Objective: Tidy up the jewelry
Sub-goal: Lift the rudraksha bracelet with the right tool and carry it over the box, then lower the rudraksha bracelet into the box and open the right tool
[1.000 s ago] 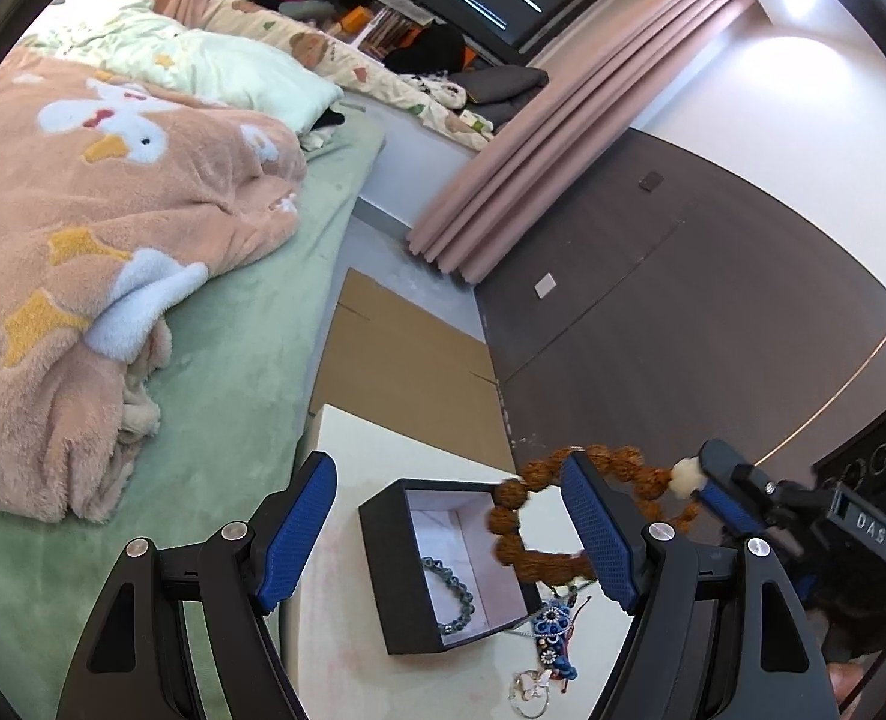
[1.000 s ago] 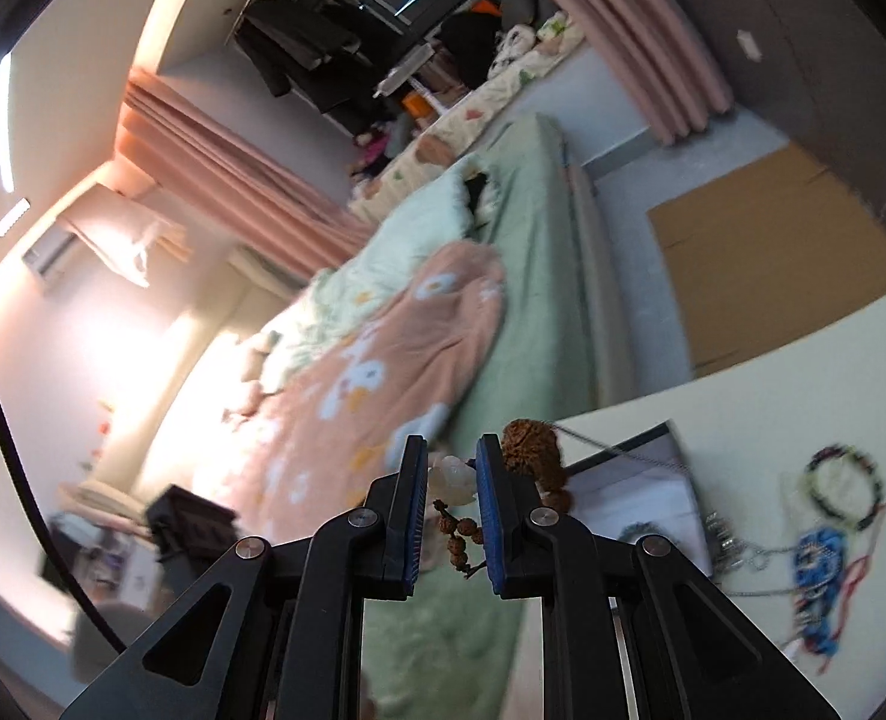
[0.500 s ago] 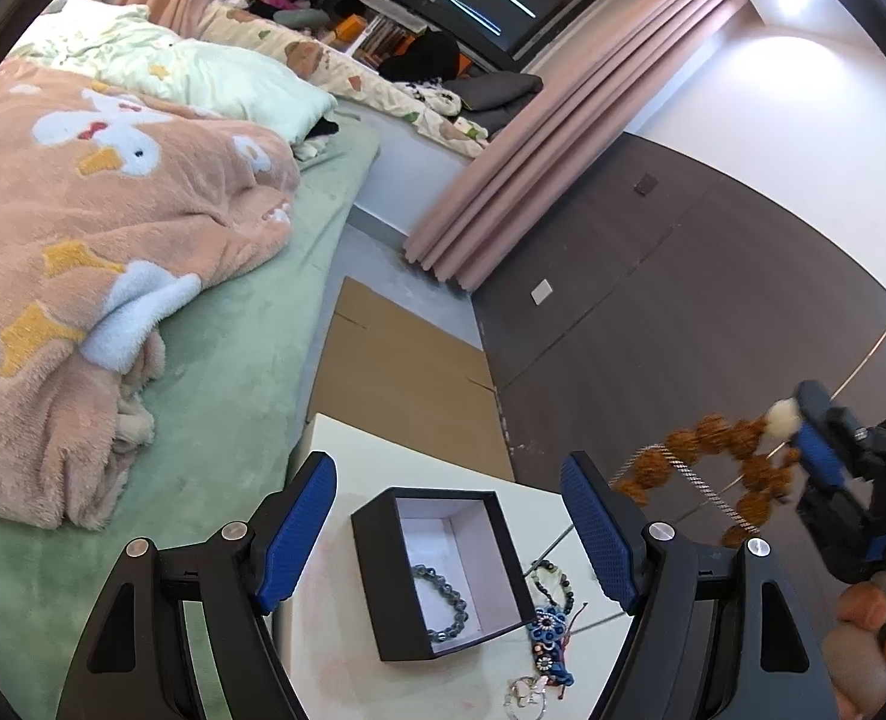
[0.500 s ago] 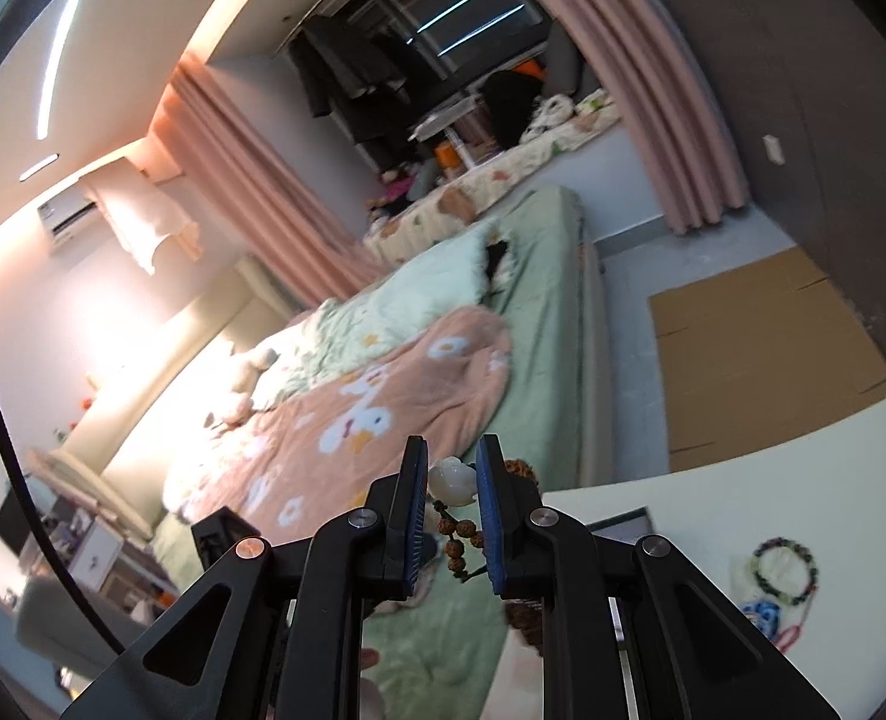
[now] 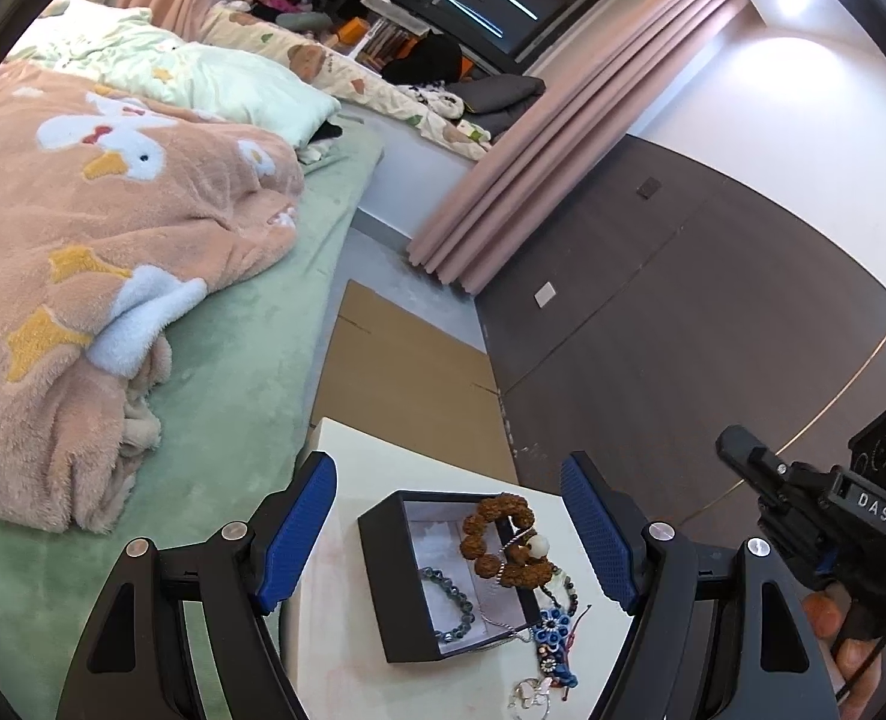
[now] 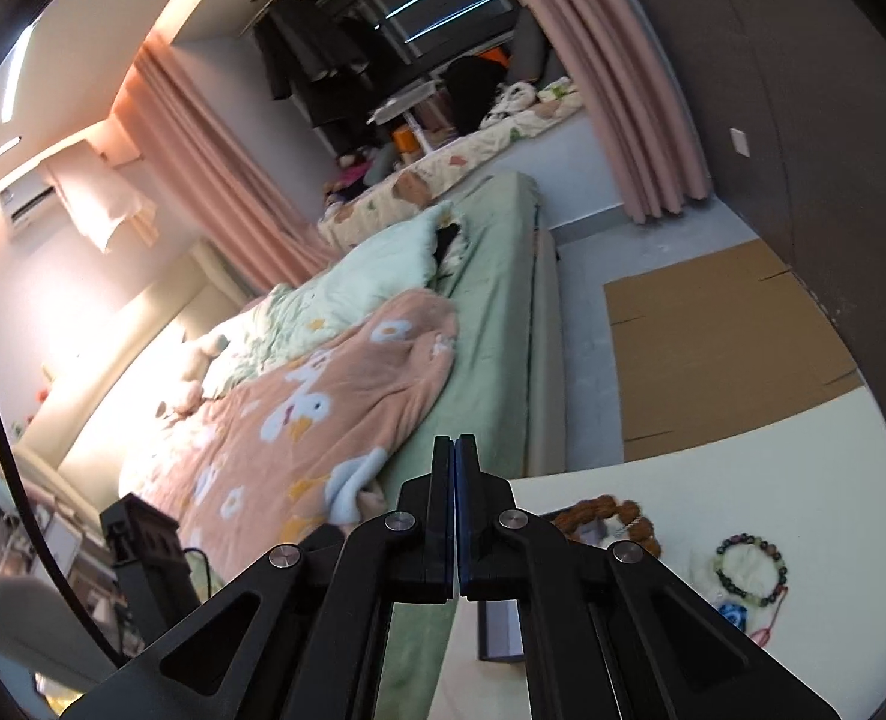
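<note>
My right gripper (image 6: 455, 516): jaws clenched together, nothing between | brown bead bracelet (image 5: 500, 540): draped over the black box (image 5: 383, 576) right rim, below-left of it | left gripper (image 5: 449, 528): spread wide, empty, nearer, box between its fingers.

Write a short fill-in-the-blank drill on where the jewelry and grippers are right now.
1. The brown bracelet rests on the rim of the black ____.
2. The right gripper is ____.
3. A dark bracelet lies ____ the box.
4. The left gripper holds ____.

Missing words: box; shut; inside; nothing
</note>
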